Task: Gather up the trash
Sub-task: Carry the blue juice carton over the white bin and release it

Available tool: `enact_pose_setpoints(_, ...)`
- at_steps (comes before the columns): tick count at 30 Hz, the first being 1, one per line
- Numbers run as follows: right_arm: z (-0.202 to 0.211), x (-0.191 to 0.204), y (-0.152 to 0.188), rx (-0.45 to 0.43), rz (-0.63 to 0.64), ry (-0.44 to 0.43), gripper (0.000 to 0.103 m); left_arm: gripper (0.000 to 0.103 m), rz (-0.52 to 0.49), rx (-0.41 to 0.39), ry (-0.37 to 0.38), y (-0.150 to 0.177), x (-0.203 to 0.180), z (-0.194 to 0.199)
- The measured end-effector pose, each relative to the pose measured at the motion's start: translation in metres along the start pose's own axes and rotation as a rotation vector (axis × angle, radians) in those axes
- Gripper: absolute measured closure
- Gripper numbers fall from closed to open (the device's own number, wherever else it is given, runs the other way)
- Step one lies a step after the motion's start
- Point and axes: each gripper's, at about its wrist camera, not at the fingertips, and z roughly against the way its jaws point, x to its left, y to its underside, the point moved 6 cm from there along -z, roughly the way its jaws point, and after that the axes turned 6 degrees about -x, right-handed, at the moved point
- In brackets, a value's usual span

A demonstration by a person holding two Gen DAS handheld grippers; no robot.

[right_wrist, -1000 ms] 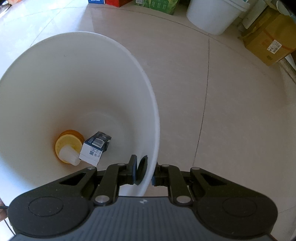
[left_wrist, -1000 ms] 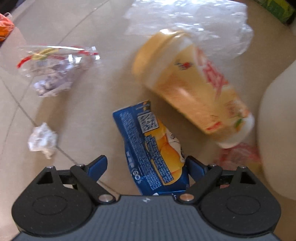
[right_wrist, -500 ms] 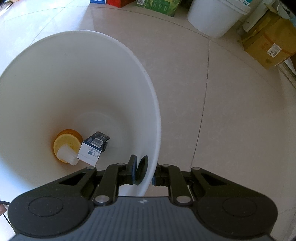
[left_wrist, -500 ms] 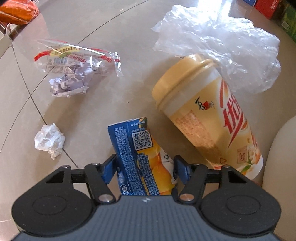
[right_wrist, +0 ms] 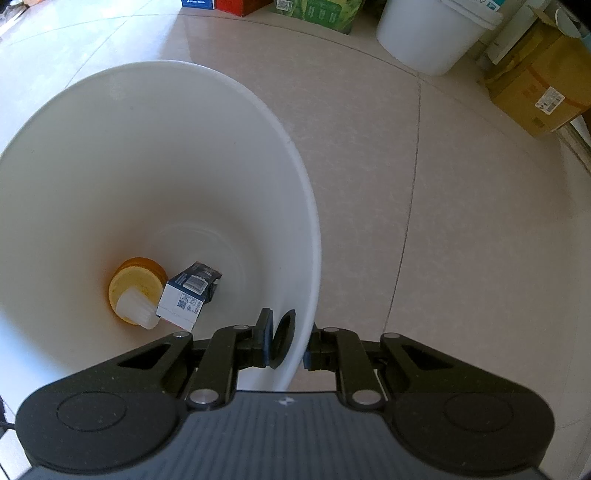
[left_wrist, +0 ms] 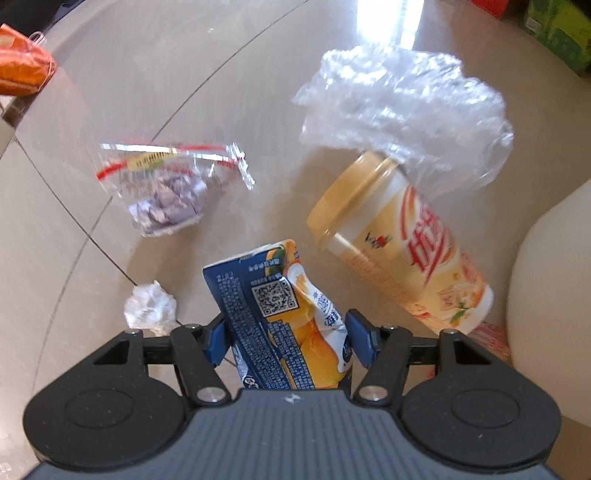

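- Left claw (left_wrist: 286,341): blue pads (left_wrist: 216,338) pressed against both sides of a crumpled blue-and-orange juice carton (left_wrist: 280,321), jaws at a middling width, carton held clear of the floor (left_wrist: 92,258) and pointing up and away from the camera.
- Just right of the carton: a tall yellow lidded drink cup (left_wrist: 399,243) lying on its side on the floor, lid end toward the upper left.
- Over the cup's far end: a crumpled clear plastic bag (left_wrist: 402,114), blurred.
- Further left on the floor: a clear zip bag with a red strip (left_wrist: 166,181), crumpled paper inside it.
- Near the left pad, on a tile joint: a small white paper wad (left_wrist: 149,304).
- Far upper left: an orange bag (left_wrist: 22,68) at the frame edge.
- At the right edge of the left wrist view: part of a white bin wall (left_wrist: 550,277).
- Right claw (right_wrist: 288,343): jaws narrow, clamped on the rim of the white bin (right_wrist: 221,155), one pad inside the wall, the other outside.
- At the bottom of the bin: a yellow-lidded cup (right_wrist: 135,290) and a small blue-and-white carton (right_wrist: 188,295), touching each other.
- Beyond the bin on the tiled floor: a white bucket (right_wrist: 428,33), a brown cardboard box (right_wrist: 535,88) and green and red boxes (right_wrist: 317,11) along the far edge.
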Motion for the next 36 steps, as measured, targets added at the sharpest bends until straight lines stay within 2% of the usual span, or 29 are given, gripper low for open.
enact_pose_setpoints(10, 0.000, -0.004, -0.005, 0.017, -0.002, -0.032, 0.086, 0.040, -0.180, 0.016, 0.069, -0.039, -0.018, 0.088)
enact_pose_setpoints(17, -0.001, -0.009, -0.005, 0.026, -0.019, -0.053, 0.087, 0.040, -0.348, -0.053, 0.167, -0.071, -0.054, 0.181)
enact_pose_setpoints(21, -0.002, -0.010, -0.004, 0.018, -0.002, -0.067, 0.087, 0.040, -0.429, -0.099, 0.237, -0.090, -0.085, 0.217)
enact_pose_setpoints(25, -0.002, -0.014, -0.004, 0.017, -0.008, -0.089, 0.087, 0.039, -0.482, -0.147, 0.308, -0.106, -0.125, 0.234)
enact_pose_setpoints(29, -0.002, -0.014, -0.004, 0.015, -0.006, -0.092, 0.087, 0.035, -0.540, -0.141, 0.391, -0.106, -0.164, 0.236)
enact_pose_setpoints(30, -0.001, -0.014, -0.004, 0.013, -0.005, -0.093, 0.087, 0.033, -0.546, -0.143, 0.394, -0.105, -0.172, 0.235)
enact_pose_setpoints(32, -0.001, -0.016, -0.004, 0.014, -0.004, -0.098, 0.087, 0.017, -0.553, -0.160, 0.380, -0.104, -0.181, 0.234)
enact_pose_setpoints(36, -0.001, -0.016, -0.003, 0.016, -0.009, -0.103, 0.087, 0.017, -0.535, -0.186, 0.380, -0.105, -0.183, 0.237)
